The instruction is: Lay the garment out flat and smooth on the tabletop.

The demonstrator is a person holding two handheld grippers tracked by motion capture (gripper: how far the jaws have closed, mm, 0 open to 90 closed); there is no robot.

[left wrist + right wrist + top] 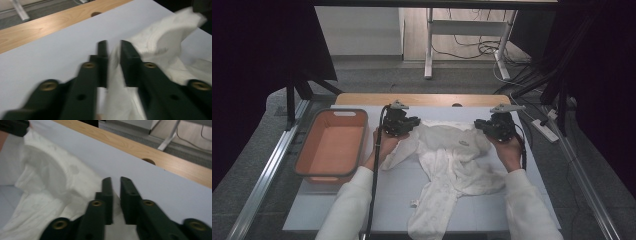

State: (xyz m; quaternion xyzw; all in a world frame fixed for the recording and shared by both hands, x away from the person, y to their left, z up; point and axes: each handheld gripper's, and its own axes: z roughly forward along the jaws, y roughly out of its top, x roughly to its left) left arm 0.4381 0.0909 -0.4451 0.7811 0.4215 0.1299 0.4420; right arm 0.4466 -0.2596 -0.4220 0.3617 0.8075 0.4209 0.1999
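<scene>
A white garment [447,160] lies crumpled on the pale table top [512,210], one long part trailing toward the near edge. My left gripper [412,123] holds its far left corner; in the left gripper view the jaws are shut on a fold of the white garment [113,75]. My right gripper [484,125] holds the far right corner. In the right gripper view the jaws are shut on an edge of the white garment [50,195], and cloth shows in the narrow gap between them. The stretch between the two grippers is pulled up and taut.
An orange-brown plastic tub [332,145] stands at the table's left side. A wooden strip [362,99] with a hole runs along the far edge. Beyond it are a desk frame [429,45] and cables on the floor.
</scene>
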